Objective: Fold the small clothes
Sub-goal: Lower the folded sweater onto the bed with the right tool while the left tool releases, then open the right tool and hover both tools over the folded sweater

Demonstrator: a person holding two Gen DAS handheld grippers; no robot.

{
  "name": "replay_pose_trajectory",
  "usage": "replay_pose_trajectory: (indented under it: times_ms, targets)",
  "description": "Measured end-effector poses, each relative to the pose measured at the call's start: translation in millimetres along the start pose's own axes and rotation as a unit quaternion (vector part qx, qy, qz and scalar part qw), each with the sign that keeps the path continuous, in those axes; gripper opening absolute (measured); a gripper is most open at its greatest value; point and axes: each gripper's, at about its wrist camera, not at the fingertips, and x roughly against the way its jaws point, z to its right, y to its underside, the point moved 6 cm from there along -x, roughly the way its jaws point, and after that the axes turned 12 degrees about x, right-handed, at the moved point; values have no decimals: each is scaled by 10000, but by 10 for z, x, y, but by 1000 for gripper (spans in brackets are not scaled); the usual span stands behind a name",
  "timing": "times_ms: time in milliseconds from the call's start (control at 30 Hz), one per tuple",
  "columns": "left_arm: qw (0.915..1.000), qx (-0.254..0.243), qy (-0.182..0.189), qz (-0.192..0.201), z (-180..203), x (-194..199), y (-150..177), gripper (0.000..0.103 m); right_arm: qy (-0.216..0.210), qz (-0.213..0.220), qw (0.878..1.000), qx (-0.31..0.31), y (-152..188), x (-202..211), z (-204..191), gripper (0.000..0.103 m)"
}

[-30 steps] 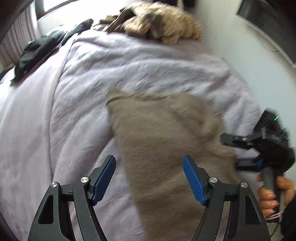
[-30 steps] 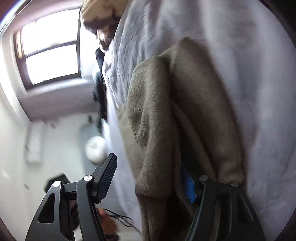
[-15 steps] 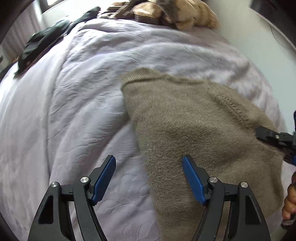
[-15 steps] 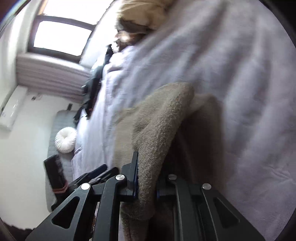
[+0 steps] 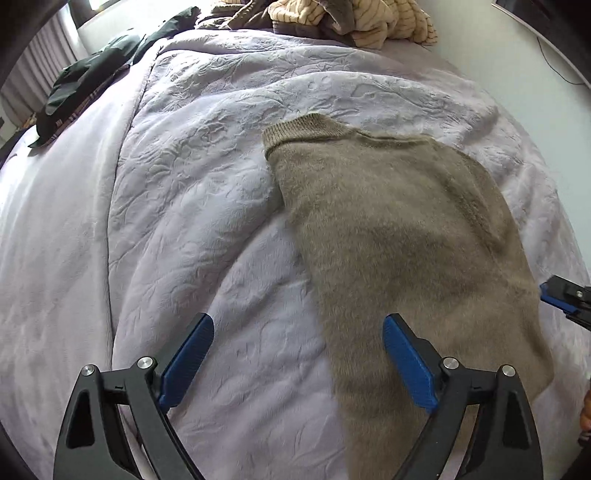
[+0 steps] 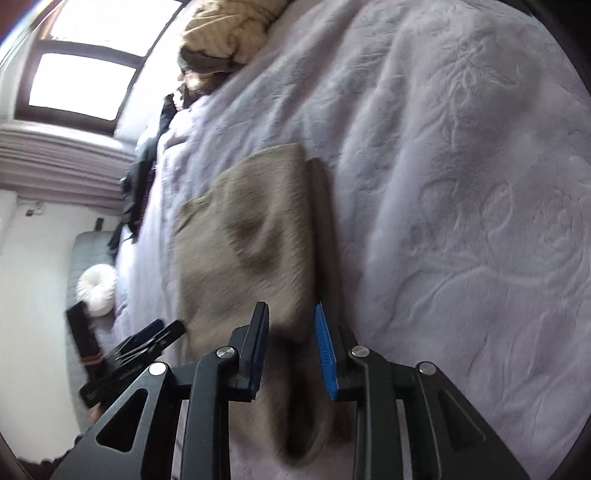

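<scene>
A fuzzy taupe knit garment [image 5: 399, 251] lies folded on the lilac bedspread [image 5: 184, 206], its ribbed edge at the far end. My left gripper [image 5: 295, 354] is open above the garment's near left edge, right finger over the fabric, left finger over the bedspread. In the right wrist view the garment [image 6: 251, 236] lies flat, and my right gripper [image 6: 291, 347] is partly open with the garment's near edge loose between its jaws. The right gripper's tip shows at the right edge of the left wrist view [image 5: 565, 299].
A heap of cream and brown clothes [image 5: 347, 18] sits at the bed's far end. Dark clothes [image 5: 88, 74] lie at the far left. A window [image 6: 81, 74], a white round cushion [image 6: 96, 290] and a white wall [image 5: 517, 62] border the bed.
My right gripper was shut on the garment's folded edge half a second ago; now its jaws have parted and the garment has settled flat. The left gripper stayed open.
</scene>
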Motion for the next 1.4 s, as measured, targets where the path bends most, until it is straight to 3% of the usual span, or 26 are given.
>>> replay_pose_trajectory:
  times_ms: [100, 167, 233, 367, 467, 600, 933, 1133, 1400]
  targets:
    - [9998, -88, 118, -159, 24, 25, 105, 94, -296, -282, 9989, 216, 131, -7, -213, 41]
    - [9992, -205, 190, -270, 90, 5, 210, 94, -202, -550, 9977, 327, 287, -33, -245, 40]
    - [9989, -303, 167, -329, 139, -10, 299, 94, -3, -731, 9963, 456, 418, -72, -249, 7]
    - [9975, -521, -8, -479, 169, -150, 528, 94, 478, -764, 9951, 402, 563, -51, -113, 7]
    - [9970, -403, 52, -657, 125, -234, 668, 97, 718, -848, 9937, 157, 700, -119, 145, 7]
    - [9969, -172, 7, -765, 60, -237, 713, 101, 532, -714, 9958, -229, 788, -122, 288, 10]
    - [9943, 35, -491, -944, 104, 11, 828, 101, 816, -992, 9917, -109, 728, -225, 164, 17]
    - [9930, 337, -606, -951, 129, 271, 878, 101, 953, -1194, 9883, 37, 714, -264, 124, 18]
    - [9916, 524, -801, -874, 171, 506, 823, 101, 857, -1433, 9859, 124, 675, -322, 97, 23]
